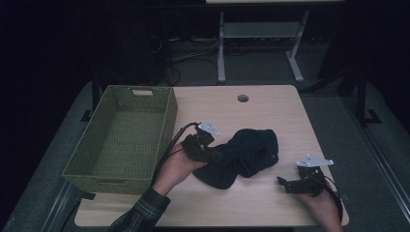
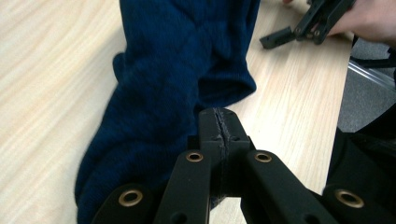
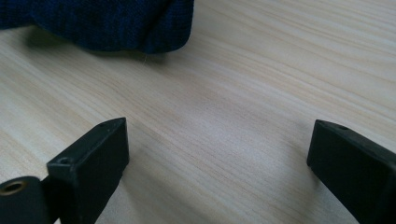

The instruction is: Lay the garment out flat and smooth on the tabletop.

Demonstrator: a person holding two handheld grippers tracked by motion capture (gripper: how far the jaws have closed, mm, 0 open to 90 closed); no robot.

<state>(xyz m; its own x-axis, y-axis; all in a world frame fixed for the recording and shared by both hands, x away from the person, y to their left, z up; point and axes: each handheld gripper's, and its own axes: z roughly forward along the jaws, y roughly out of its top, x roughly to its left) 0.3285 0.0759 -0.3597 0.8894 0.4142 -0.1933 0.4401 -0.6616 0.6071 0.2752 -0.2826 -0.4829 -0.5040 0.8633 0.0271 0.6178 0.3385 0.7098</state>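
Note:
A dark blue knitted garment (image 1: 246, 152) lies crumpled in the middle of the wooden table (image 1: 261, 205). My left gripper (image 1: 215, 155) is at the garment's left edge. In the left gripper view its jaws (image 2: 219, 123) are pressed together, shut on a thin fold of the garment (image 2: 173, 70). My right gripper (image 1: 283, 183) rests low near the table's front right, to the right of the cloth and apart from it. It is open, with bare wood between its fingers (image 3: 217, 154). The garment's edge (image 3: 102, 23) lies beyond them.
A green woven basket (image 1: 167, 125) stands empty on the table's left side, close to my left hand. A round cable hole (image 1: 242, 98) sits near the far edge. The other gripper (image 2: 299, 28) appears far off in the left gripper view.

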